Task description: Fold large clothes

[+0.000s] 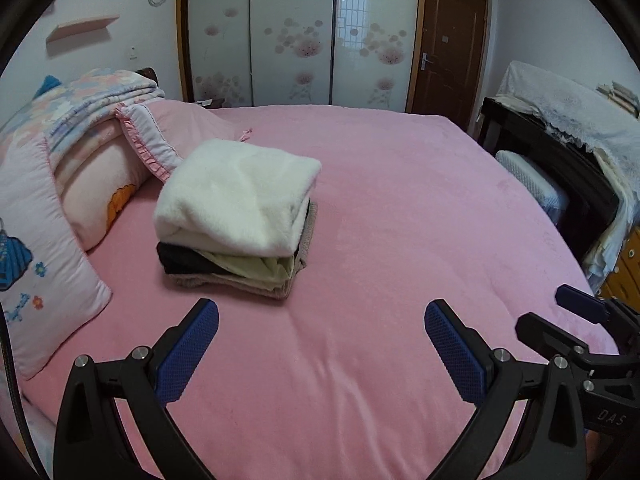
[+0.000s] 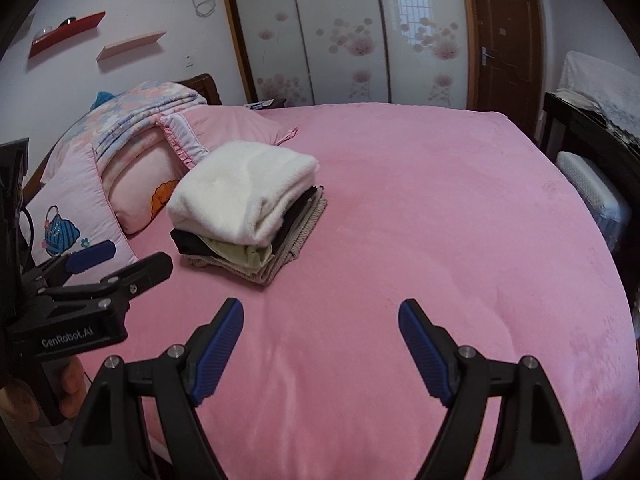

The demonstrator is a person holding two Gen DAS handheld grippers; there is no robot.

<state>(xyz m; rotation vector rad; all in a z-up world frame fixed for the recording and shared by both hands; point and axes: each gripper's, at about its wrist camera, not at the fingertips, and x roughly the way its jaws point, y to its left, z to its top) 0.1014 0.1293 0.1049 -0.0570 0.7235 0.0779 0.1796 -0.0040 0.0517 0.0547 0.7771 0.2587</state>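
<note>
A stack of folded clothes (image 1: 236, 224) rests on the pink bed (image 1: 380, 240). A fluffy white garment (image 2: 244, 192) lies on top, with black, pale green and beige pieces under it. My left gripper (image 1: 320, 312) hovers open over bare pink cover, on the near side of the stack, with nothing between its blue pads. My right gripper (image 2: 320, 310) is also open and empty, above the cover to the right of the stack. Each gripper appears at the edge of the other's view: the right gripper (image 1: 560, 312) and the left gripper (image 2: 128, 258).
Pillows (image 1: 36, 248) and a folded floral quilt (image 1: 92, 100) lie at the bed's left end. A dark table with a lace cover (image 1: 568, 120) and a padded stool (image 1: 532, 184) stand right of the bed. Wardrobe doors (image 1: 296, 32) and a brown door (image 1: 448, 44) line the far wall.
</note>
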